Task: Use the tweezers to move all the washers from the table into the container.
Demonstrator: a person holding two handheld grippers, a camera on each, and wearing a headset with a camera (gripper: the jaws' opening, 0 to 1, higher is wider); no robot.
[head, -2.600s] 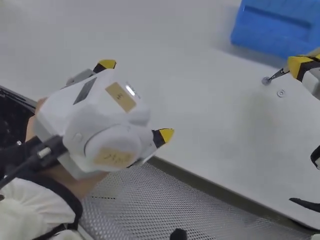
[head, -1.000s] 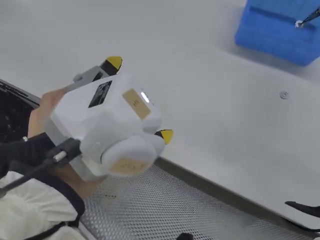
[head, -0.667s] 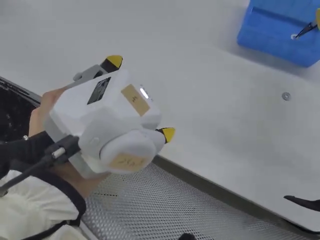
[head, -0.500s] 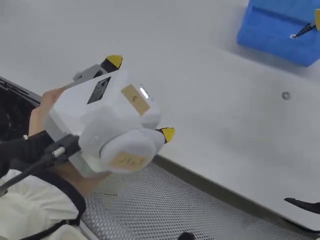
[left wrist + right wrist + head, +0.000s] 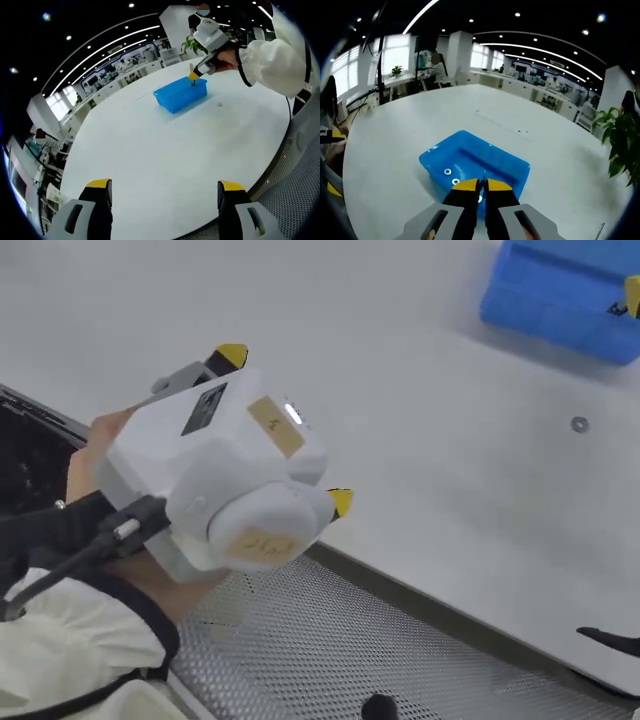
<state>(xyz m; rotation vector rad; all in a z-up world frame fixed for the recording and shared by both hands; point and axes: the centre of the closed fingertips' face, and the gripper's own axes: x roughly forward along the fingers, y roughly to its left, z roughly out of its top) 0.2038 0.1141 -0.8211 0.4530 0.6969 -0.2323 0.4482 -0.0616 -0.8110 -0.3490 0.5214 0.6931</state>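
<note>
The right gripper (image 5: 483, 184) has its yellow-tipped jaws drawn almost together on the thin dark tweezers (image 5: 484, 175). It is poised over the blue container (image 5: 517, 167), and whether the tweezer points hold anything I cannot tell. The right gripper view looks straight down into the container, where two washers (image 5: 447, 171) lie on its floor just ahead of the jaws. The left gripper view sees the same spot from across the white table (image 5: 150, 150): the right gripper, held by a white-sleeved arm, points tip down at the container's far rim. In the foreground the left gripper (image 5: 165, 186) has its jaws wide apart with nothing between them. The head view shows the left gripper from behind, held in a hand (image 5: 100, 435) above the table's near edge and a metal mesh surface (image 5: 330, 640). That view catches the container from outside, its floor hidden. It also shows a single washer (image 5: 579, 424) on the bare table, apart from the container on its nearer side.
</note>
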